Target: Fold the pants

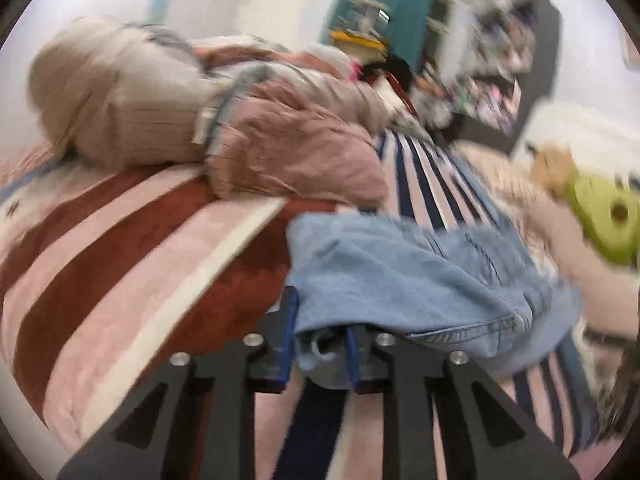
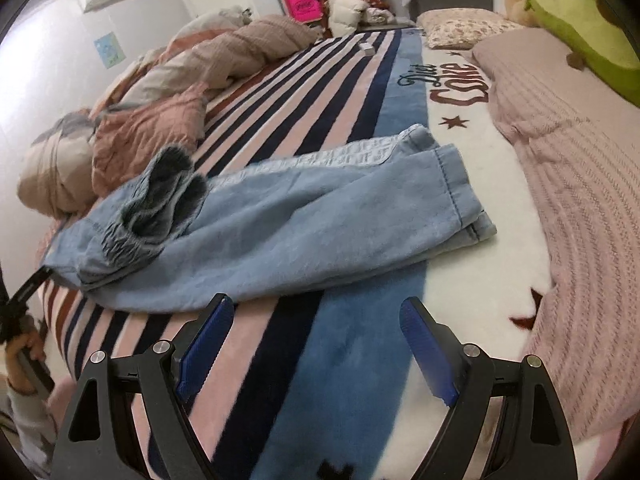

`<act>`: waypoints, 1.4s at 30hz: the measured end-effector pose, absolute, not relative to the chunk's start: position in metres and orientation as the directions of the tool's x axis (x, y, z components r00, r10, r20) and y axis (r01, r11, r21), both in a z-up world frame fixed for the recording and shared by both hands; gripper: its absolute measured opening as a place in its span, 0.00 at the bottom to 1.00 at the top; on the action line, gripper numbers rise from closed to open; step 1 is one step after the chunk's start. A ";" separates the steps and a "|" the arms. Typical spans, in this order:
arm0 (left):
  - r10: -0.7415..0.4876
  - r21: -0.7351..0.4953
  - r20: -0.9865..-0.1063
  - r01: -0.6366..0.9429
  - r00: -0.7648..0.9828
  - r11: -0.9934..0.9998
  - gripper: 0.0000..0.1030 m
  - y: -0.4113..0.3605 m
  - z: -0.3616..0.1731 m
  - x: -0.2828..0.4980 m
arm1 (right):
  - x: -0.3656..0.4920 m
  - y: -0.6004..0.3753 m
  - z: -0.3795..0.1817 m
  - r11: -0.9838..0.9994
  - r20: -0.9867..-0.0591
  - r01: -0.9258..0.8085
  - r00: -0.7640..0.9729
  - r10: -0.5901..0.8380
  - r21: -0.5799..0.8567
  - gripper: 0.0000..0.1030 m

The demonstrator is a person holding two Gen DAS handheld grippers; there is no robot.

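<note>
Light blue denim pants [image 2: 288,224] lie folded lengthwise on the striped blanket [image 2: 320,92], waistband [image 2: 132,240] at the left, hems at the right. My left gripper [image 1: 318,328] is shut on the pants [image 1: 400,276] at the waist end, with cloth bunched between its blue pads; the view is blurred. It shows at the far left of the right wrist view [image 2: 28,292]. My right gripper [image 2: 316,332] is open and empty, just in front of the pants' near edge, above the blanket.
A bunched pink and beige duvet [image 2: 168,92] lies at the back left of the bed. A pink knitted cover [image 2: 580,200], a floral pillow [image 2: 460,26] and a green avocado plush [image 2: 580,28] lie on the right. Shelves and clutter stand behind the bed.
</note>
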State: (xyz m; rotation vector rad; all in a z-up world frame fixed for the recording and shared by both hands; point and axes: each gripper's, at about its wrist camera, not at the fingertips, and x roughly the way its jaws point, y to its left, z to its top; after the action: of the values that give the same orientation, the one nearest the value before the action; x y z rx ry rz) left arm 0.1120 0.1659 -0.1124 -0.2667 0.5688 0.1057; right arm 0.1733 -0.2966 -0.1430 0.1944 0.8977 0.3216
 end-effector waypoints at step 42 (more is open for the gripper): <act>-0.065 -0.258 -0.422 -0.051 0.904 0.965 0.53 0.200 -0.054 0.074 | 0.217 -0.047 -0.027 0.743 -0.501 -0.649 0.594 0.629 0.163 0.05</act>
State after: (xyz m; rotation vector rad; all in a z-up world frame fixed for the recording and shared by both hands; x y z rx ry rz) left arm 0.0744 0.2001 -0.0544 -0.2678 0.4423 -0.0077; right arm 0.2170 -0.0467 -0.0275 -0.0375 0.5677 0.7422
